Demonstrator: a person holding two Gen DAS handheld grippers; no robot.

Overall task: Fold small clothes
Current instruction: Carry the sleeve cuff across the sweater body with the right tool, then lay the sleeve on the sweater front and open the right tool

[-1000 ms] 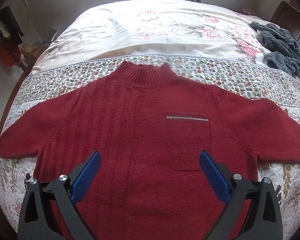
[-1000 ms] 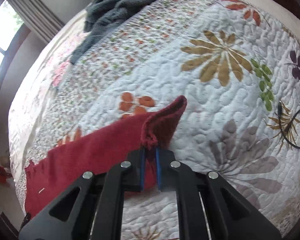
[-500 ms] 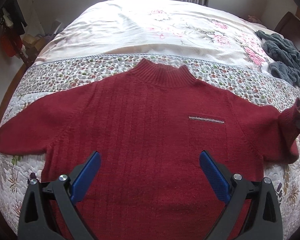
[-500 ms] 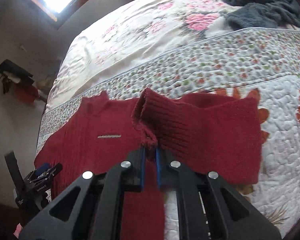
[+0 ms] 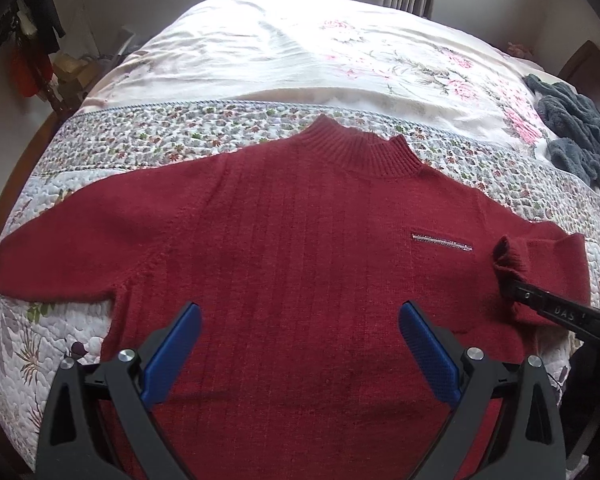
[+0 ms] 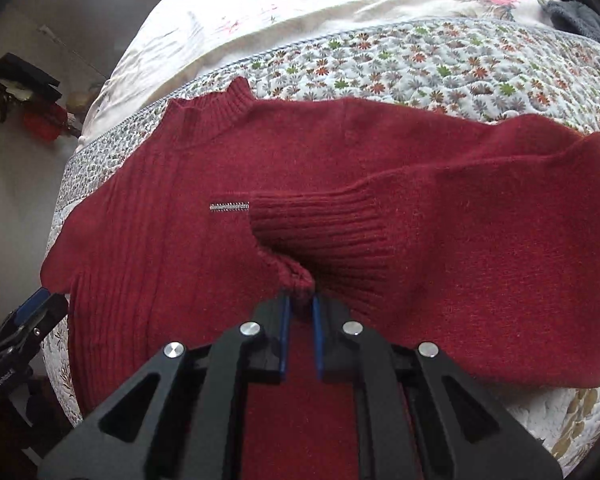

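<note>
A dark red knit sweater (image 5: 292,248) lies face up on the quilted bedspread (image 5: 140,140), collar away from me, left sleeve (image 5: 60,256) stretched out flat. My right gripper (image 6: 299,308) is shut on the ribbed cuff of the right sleeve (image 6: 320,232), which is folded inward over the chest and covers part of the silver pocket trim (image 6: 228,206). In the left wrist view the right gripper (image 5: 512,284) holds that cuff (image 5: 508,256) beside the pocket trim (image 5: 442,241). My left gripper (image 5: 300,344) hovers open above the sweater's lower body, holding nothing.
A grey fuzzy garment (image 5: 576,136) is heaped at the far right of the bed. A cream floral cover (image 5: 320,52) spans the far half. Dark and red items (image 5: 32,56) hang by the wall at left. Bed edge curves near at lower left.
The right gripper has carried the sleeve cuff from the outstretched position inward over the sweater's chest, next to the pocket. The left wrist view has shifted slightly left over the sweater.
</note>
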